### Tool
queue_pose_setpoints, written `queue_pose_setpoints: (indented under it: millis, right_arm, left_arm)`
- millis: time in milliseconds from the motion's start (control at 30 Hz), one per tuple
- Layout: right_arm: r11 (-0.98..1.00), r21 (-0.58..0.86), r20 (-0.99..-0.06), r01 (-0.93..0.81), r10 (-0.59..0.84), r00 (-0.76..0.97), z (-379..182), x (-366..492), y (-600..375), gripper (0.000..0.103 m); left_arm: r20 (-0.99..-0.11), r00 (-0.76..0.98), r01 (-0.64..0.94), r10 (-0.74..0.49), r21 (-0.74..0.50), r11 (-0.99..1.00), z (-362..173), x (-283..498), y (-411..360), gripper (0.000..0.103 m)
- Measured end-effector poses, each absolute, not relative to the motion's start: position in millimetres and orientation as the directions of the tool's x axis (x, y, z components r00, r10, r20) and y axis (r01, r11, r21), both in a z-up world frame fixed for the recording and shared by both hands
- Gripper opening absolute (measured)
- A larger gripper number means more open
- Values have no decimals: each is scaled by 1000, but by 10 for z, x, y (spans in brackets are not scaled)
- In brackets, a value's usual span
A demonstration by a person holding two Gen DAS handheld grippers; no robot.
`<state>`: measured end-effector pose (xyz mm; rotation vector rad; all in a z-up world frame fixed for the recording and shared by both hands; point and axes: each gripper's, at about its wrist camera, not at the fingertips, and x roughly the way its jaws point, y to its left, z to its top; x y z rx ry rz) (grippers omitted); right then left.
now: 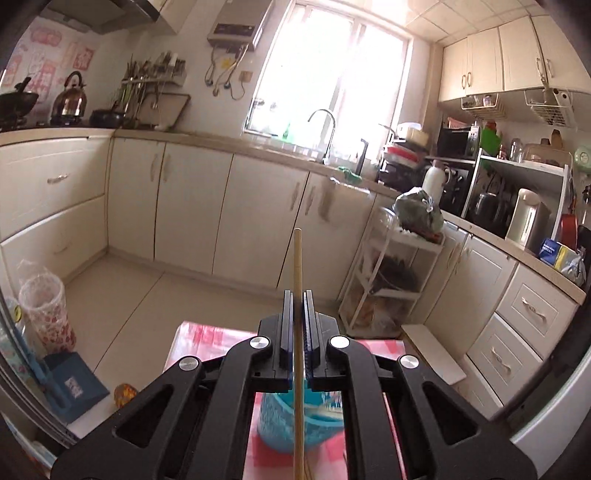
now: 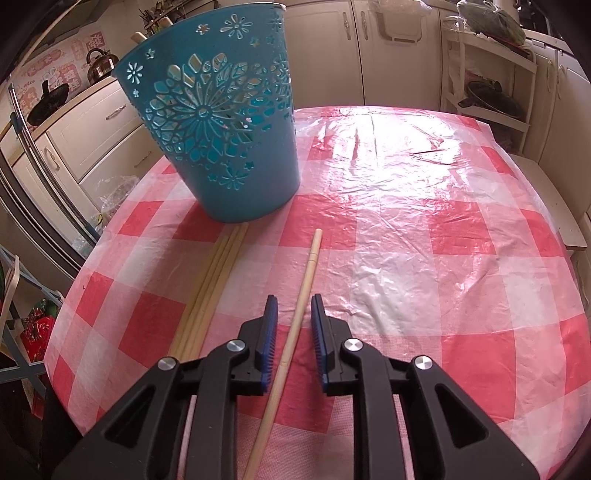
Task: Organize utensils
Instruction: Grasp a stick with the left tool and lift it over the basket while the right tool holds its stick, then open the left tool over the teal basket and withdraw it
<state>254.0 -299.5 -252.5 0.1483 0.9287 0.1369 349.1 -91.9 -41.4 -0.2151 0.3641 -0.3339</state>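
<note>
My left gripper [image 1: 297, 295] is shut on a pale wooden chopstick [image 1: 297, 266] that sticks up past its tips, lifted high above the table. Below it, through the gripper frame, shows the blue cut-out basket [image 1: 273, 417]. In the right wrist view the same blue basket [image 2: 225, 125] stands upright on the red-and-white checked tablecloth [image 2: 424, 229]. My right gripper [image 2: 294, 301] hangs low over the cloth, its jaws apart on either side of a single chopstick [image 2: 301, 295] lying on the table; the pads do not touch it. A bundle of several chopsticks [image 2: 210, 291] lies to the left, reaching the basket's base.
A chopstick end [image 2: 139, 36] pokes above the basket's rim. Cream cabinets [image 1: 192, 206] and a sink counter line the far walls. A white shelf cart [image 1: 391, 273] stands beyond the table's far edge. A bin with a patterned bag [image 1: 46, 310] sits on the floor at left.
</note>
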Motion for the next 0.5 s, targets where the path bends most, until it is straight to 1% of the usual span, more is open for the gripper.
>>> queue_pose_setpoints:
  millis: [100, 233, 500]
  right_arm:
    - [979, 194, -783, -58, 191, 592, -2526, 2546, -2997, 22]
    - [977, 203, -780, -68, 204, 592, -2528, 2557, -2989, 27]
    - [972, 219, -776, -80, 223, 590, -2527, 2566, -2979, 32]
  left_arm:
    - [-280, 894, 268, -351, -297, 917, -395, 3783, -1074, 4]
    - [-253, 907, 258, -338, -302, 918, -446, 4026, -1287, 4]
    - [-282, 917, 226, -282, -214, 950, -776, 4156, -1595, 5]
